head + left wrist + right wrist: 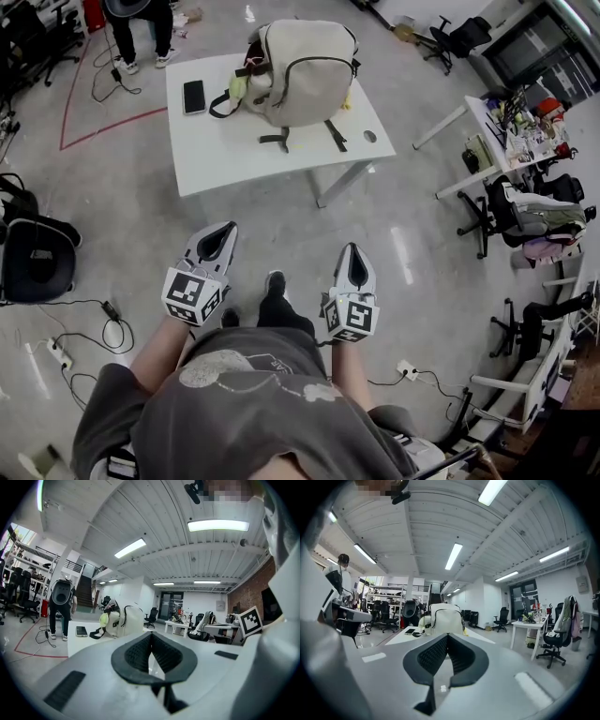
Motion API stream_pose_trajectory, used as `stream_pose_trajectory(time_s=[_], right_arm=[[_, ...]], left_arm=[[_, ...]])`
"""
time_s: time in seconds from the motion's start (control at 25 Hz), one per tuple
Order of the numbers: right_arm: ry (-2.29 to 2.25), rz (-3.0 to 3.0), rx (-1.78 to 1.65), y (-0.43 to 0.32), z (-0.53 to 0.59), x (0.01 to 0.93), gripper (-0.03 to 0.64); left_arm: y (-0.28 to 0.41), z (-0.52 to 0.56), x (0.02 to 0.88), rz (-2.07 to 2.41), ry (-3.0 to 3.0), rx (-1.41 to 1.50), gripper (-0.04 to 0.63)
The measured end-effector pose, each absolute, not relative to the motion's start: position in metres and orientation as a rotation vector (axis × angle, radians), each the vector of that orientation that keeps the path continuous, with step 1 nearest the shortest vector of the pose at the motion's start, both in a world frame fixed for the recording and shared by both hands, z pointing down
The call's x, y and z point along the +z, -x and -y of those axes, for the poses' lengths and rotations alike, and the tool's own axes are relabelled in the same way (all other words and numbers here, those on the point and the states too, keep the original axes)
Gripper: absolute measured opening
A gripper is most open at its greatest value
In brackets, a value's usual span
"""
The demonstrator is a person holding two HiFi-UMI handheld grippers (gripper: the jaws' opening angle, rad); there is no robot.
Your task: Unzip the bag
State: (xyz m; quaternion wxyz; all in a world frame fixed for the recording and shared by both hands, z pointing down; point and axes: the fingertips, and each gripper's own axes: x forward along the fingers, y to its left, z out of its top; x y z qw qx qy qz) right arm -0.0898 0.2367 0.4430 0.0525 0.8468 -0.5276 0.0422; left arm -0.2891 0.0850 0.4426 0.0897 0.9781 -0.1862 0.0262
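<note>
open-plan office, white desks (244,155), black swivel chairs (466,37), ceiling strip lights (218,525)

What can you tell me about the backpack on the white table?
The backpack is cream fabric, with a dark zip line curving round its front panel and dark straps trailing onto the white table. It stands upright near the table's far edge, something yellow-green bulging at its side on the head view's left. Only the table touches it.

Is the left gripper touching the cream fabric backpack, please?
Apart: the head view shows floor between the left gripper and the white table bearing the cream fabric backpack.
</note>
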Motion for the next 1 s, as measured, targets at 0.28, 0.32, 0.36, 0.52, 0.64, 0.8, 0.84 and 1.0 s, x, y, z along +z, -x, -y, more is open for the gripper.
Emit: stream_pose_trajectory(time_s=[0.28,0.32,0.36,0.52,0.64,0.8,0.84,1.0], right_arm=[[-2.573,1.679,0.163,0.041,-0.197,0.460,0.000],[-2.569,1.694,0.166,0.031,-0.189,0.461,0.000],[-2.565,1.708,0.167,0.020,-0.181,0.461,0.000],[-2.552,1.749,0.158,-0.028,-0.149,0.457,0.000],[-2.541,1.778,0.159,-0.064,-0.128,0.452,0.000],[-2.518,1.817,0.161,-0.104,-0.112,0.445,0.000],[-2.512,1.824,0.165,-0.114,-0.109,0.446,0.000],[-2.509,1.848,0.192,-0.157,-0.100,0.451,0.000]], left_arm=[[0.248,-0.054,0.450,0.639,-2.903,0.093,0.006],[0.240,-0.048,0.450,0.654,-2.902,0.098,0.006],[0.231,-0.043,0.450,0.667,-2.902,0.102,0.006],[0.193,-0.019,0.445,0.710,-2.905,0.104,0.006],[0.164,-0.001,0.440,0.749,-2.894,0.103,0.006],[0.129,0.014,0.436,0.800,-2.879,0.119,0.006],[0.120,0.017,0.437,0.809,-2.879,0.127,0.006],[0.088,0.029,0.445,0.854,-2.856,0.155,0.006]])
